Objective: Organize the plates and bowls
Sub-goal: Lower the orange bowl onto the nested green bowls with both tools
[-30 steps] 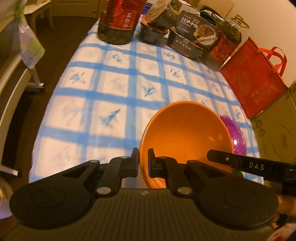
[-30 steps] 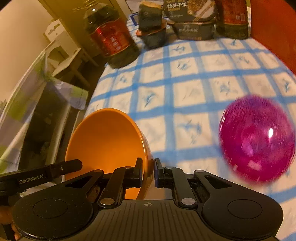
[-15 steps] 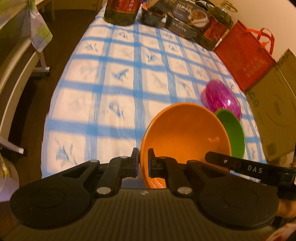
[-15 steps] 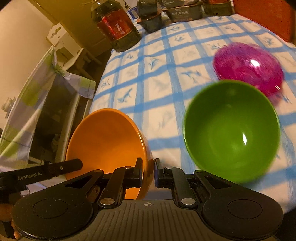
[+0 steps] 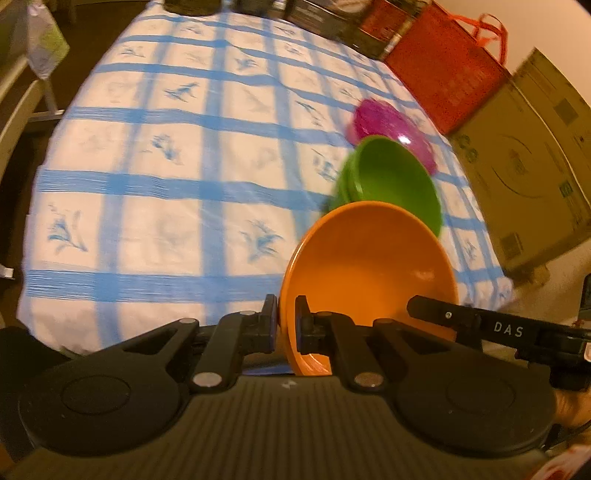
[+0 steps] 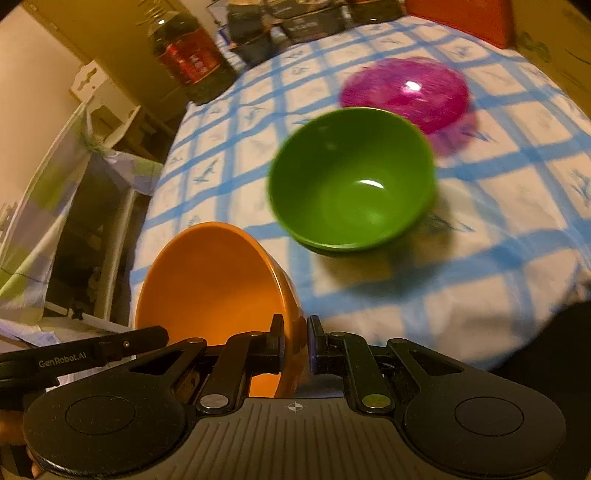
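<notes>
Orange bowl (image 5: 369,266) held off the surface (image 5: 155,206) by both grippers at once — tipped on its side, its open mouth facing the left gripper's camera. The left gripper (image 5: 285,319) is clamped on the bowl's rim at the near edge, one finger outside the wall and one inside. The right gripper (image 6: 295,341) is likewise clamped on the rim at the opposite side, one finger inside the bowl and the other against its outer wall; in that view the bowl (image 6: 214,291) hangs low and left, over the near edge of the surface.

On the blue-checked tablecloth (image 6: 480,229) beyond it sits a green bowl (image 6: 351,177), upright and empty, seemingly nested on another green one beneath. Just behind that, a purple bowl (image 6: 406,92) sits on the cloth — close to the green one, though the blur hides whether they touch. The orange bowl overlaps the green bowl's near edge in the left view, but they look apart in the right view.

At the far end of the surface stand a large oil bottle with a red label (image 6: 188,59) and some dark food boxes (image 6: 295,22). A red bag (image 5: 447,70) and a cardboard box (image 5: 528,166) stand off the right side.
</notes>
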Action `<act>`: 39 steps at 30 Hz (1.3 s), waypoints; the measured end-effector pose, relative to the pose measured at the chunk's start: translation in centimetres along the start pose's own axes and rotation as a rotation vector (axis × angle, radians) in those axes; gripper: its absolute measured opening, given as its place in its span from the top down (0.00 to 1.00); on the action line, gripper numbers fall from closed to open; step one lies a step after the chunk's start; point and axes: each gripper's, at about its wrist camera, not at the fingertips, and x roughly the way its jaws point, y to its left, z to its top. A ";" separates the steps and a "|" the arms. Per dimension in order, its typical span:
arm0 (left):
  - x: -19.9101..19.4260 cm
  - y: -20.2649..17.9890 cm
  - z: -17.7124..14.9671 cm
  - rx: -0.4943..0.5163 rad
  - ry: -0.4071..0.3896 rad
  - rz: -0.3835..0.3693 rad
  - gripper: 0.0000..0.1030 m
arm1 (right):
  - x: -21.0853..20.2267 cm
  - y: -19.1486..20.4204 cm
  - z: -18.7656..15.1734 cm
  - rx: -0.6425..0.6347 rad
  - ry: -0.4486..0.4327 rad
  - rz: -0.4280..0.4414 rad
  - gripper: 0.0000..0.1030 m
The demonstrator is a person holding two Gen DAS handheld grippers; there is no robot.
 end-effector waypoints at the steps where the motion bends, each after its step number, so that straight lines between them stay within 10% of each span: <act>1: 0.2 -0.4 -0.2 0.006 0.004 -0.004 0.93 | -0.3 -0.6 -0.2 0.009 -0.002 -0.002 0.88; 20: 0.1 -7.1 1.1 0.084 0.001 -0.072 0.93 | -6.1 -4.4 0.6 0.061 -0.081 -0.011 0.88; 39: 3.3 -9.9 12.3 0.110 -0.051 -0.020 0.93 | -2.9 -5.0 12.4 0.002 -0.097 0.004 0.88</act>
